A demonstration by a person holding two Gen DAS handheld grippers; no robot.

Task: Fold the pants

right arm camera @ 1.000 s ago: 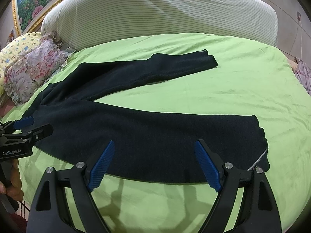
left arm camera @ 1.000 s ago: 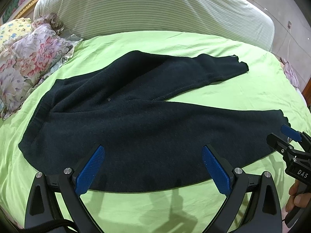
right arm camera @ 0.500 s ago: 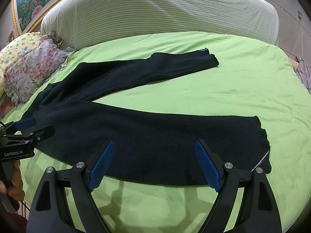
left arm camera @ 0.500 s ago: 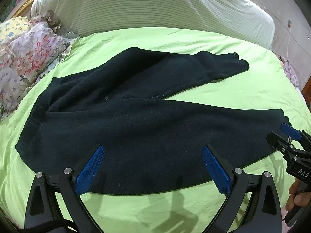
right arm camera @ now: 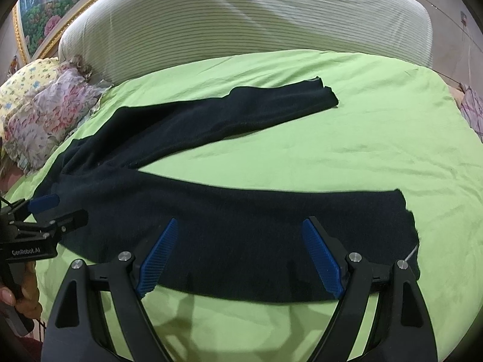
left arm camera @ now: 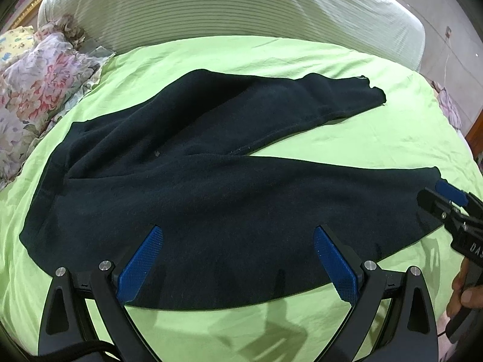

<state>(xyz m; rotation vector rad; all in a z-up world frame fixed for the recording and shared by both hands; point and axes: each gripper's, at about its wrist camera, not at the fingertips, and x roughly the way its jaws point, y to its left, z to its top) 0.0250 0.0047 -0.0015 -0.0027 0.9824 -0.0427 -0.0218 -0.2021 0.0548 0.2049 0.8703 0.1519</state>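
Dark navy pants (left arm camera: 211,187) lie spread flat on a green bed sheet (left arm camera: 347,138), legs splayed apart toward the right, waistband at the left. My left gripper (left arm camera: 238,247) hovers open above the near edge of the seat and thigh, nothing between its blue pads. My right gripper (right arm camera: 240,241) is open over the near leg (right arm camera: 271,226), just left of its cuff (right arm camera: 406,226). The far leg (right arm camera: 241,114) stretches toward the headboard side. Each gripper shows in the other's view: the right gripper (left arm camera: 449,202) beside the near cuff, the left gripper (right arm camera: 51,211) by the waistband.
A striped white bolster or headboard cushion (left arm camera: 241,15) runs along the far side of the bed. Floral pillows (left arm camera: 39,90) are piled at the left. A hand (left arm camera: 466,298) grips the right tool's handle; another hand (right arm camera: 21,298) holds the left one.
Both grippers have crept slightly forward and lower toward the pants' near edge. The pants have not moved and both grippers stay open.
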